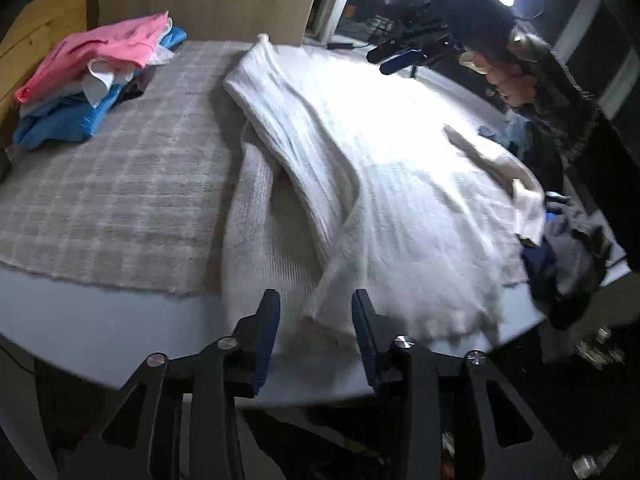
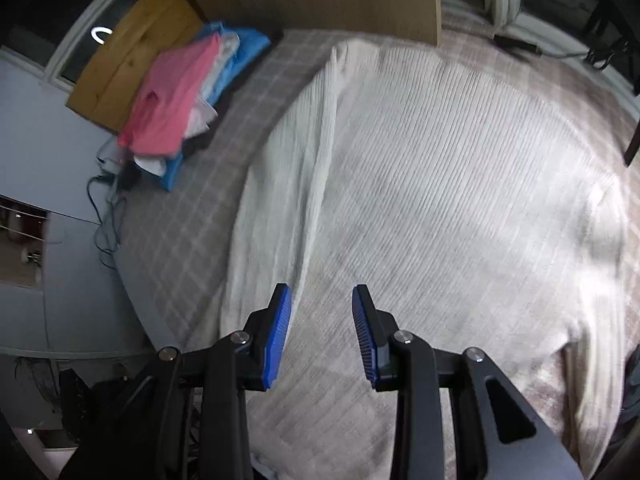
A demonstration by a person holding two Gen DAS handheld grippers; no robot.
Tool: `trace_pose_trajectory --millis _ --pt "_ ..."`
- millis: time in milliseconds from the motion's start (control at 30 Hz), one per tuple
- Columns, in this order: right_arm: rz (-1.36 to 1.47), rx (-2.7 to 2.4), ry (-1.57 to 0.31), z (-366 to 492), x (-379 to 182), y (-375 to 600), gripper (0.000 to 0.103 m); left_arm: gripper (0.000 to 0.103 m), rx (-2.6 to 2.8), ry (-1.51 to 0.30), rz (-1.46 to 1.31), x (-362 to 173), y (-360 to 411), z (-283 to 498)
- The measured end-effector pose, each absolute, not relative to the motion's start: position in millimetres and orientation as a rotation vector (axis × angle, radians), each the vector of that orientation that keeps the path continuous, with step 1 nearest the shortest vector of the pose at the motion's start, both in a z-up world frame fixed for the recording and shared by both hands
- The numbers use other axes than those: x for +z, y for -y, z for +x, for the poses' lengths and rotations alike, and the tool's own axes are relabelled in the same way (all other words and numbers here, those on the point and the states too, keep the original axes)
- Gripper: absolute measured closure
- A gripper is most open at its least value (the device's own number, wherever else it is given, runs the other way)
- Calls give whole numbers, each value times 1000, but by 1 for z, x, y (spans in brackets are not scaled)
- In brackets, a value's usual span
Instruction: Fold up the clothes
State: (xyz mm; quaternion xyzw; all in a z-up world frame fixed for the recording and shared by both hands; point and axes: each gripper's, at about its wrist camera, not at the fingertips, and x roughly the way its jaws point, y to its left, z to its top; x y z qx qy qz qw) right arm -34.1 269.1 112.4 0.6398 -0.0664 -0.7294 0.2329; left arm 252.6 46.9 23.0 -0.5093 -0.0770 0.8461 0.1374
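A white ribbed knit sweater [image 1: 360,184] is lying spread across the middle of the table, filling the centre and right of both views. One sleeve [image 1: 288,136] is lying folded diagonally over the body, running from the upper centre of the left wrist view down toward the lower centre. Under the sweater, a beige checked blanket [image 1: 120,184] is covering the grey table [image 1: 100,320].

The left gripper [image 1: 316,300] is hovering at the bottom centre of its frame, right at the sweater's near hem, with its jaws standing apart and nothing between them. The right gripper [image 2: 322,296] is hanging over the sweater's body in the lower centre of its own view, jaws likewise spread wide and gripping nothing; it is also showing in the upper right of the left wrist view, held in the person's hand [image 1: 508,80].

In the upper left of both frames, a stack of folded clothes [image 1: 96,76] is sitting on the blanket, a pink piece [image 2: 168,104] on top and blue ones [image 1: 60,124] beneath. A heap of dark garments [image 1: 568,264] is sitting at the right edge of the left wrist view, just beside the sweater.
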Motion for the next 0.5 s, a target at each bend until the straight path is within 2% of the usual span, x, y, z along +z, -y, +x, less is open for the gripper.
trace_pose_trajectory --millis 67,167,233,267,367,433,467,500 --pt "1800 -1932 215 -38 91 -257 71 67 2433 204 -1497 11 -57 246" --pt "1831 -1891 143 -24 65 -235 71 68 2417 165 -1517 -2 -68 243" --pt "1843 -1889 100 -21 52 -222 71 72 2392 141 -1528 -7 -75 243" --pt "1850 -1884 82 -21 46 -217 71 79 2365 154 -1524 -9 -79 243" --pt "1878 -1885 14 -18 34 -212 71 80 2248 243 -1444 5 -98 255" --pt "1872 -1920 -5 -17 40 -216 71 72 2209 239 -1335 23 -110 271" --pt "1837 -1976 -38 -18 50 -216 71 65 2230 230 -1329 26 -112 275" --pt "1799 -2001 -67 -18 59 -212 71 64 2269 250 -1360 23 -106 273"
